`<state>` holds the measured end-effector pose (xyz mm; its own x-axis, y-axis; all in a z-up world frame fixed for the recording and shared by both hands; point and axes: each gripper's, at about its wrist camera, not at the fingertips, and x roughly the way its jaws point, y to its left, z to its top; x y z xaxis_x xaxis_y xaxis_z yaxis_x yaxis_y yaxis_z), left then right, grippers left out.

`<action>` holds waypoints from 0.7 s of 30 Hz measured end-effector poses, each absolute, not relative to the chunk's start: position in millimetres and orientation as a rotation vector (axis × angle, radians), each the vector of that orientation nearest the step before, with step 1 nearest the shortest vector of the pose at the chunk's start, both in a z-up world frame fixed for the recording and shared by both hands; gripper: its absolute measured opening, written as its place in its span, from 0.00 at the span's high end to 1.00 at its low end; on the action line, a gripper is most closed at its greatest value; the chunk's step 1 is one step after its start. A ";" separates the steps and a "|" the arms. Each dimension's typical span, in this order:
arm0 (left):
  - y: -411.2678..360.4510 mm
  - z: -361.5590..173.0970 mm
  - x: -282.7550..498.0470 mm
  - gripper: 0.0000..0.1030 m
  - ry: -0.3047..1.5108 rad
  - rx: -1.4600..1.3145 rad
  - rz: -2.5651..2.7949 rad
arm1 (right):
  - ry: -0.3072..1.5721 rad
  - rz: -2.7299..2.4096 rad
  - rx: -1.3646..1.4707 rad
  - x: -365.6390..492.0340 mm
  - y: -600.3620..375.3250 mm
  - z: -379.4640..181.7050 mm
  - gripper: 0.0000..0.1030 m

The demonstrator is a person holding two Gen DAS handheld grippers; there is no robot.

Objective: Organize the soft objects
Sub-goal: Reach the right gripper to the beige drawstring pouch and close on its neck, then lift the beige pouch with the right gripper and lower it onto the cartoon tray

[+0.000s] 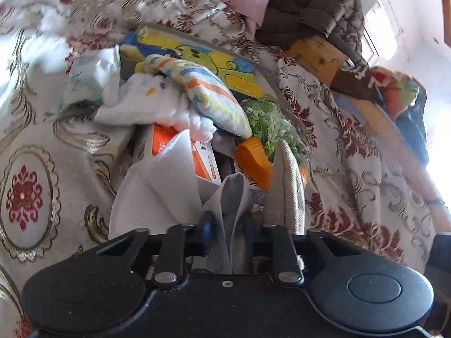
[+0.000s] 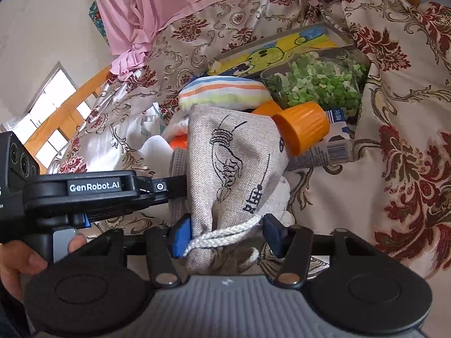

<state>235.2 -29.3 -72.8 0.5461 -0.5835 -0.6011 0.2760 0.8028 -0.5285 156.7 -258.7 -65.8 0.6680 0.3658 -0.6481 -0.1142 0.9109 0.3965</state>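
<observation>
A beige linen drawstring pouch (image 2: 234,166) with a black line drawing and a white cord stands between the blue pads of my right gripper (image 2: 227,233), which is shut on its gathered neck. My left gripper (image 1: 229,225) is shut on a fold of smooth grey cloth (image 1: 225,205). In the right wrist view its black body (image 2: 95,188) reaches in from the left, and its tips are hidden behind the pouch. The pouch's edge (image 1: 284,191) rises just right of the left fingers. A striped soft pad (image 1: 208,95) (image 2: 222,91) and a white cloth (image 1: 157,107) lie in the pile beyond.
The pile lies on a floral bedspread (image 2: 394,146) with a yellow cartoon box (image 2: 282,48), a clear jar of green bits (image 2: 318,84), an orange-capped bottle (image 2: 301,129), a blue-white carton (image 2: 329,146) and an orange-white box (image 1: 180,146). Pink fabric (image 2: 146,8) hangs behind. A hand (image 2: 22,262) holds the left gripper.
</observation>
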 end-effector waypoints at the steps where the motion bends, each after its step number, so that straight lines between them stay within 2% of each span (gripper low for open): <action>1: -27.2 -72.6 235.7 0.86 0.857 -0.414 -0.519 | 0.795 0.280 0.332 156.3 -257.5 -65.5 0.43; 3: -23.2 -72.9 236.3 0.91 0.864 -0.441 -0.507 | 0.798 0.284 0.319 156.6 -255.6 -65.7 0.49; 4: -21.8 -72.9 236.1 0.93 0.865 -0.450 -0.504 | 0.796 0.291 0.317 156.0 -255.1 -65.6 0.57; 5: -20.7 -72.6 235.4 0.94 0.864 -0.454 -0.497 | 0.790 0.299 0.316 154.8 -254.5 -64.5 0.61; 7: -20.1 -71.3 233.3 0.99 0.863 -0.457 -0.491 | 0.769 0.300 0.297 151.4 -251.8 -60.8 0.65; 14: -10.2 -56.1 213.8 0.99 0.823 -0.465 -0.485 | 0.689 0.294 0.297 140.2 -254.8 -47.5 0.72; 21: 1.7 -28.4 197.3 1.00 0.745 -0.491 -0.498 | 0.528 0.278 0.290 124.6 -262.1 -24.0 0.73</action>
<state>197.3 1.7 -28.4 0.6323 -0.5835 -0.5097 0.2481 0.7758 -0.5802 124.6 -262.1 -24.0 0.8283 0.3319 -0.4514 -0.1842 0.9222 0.3401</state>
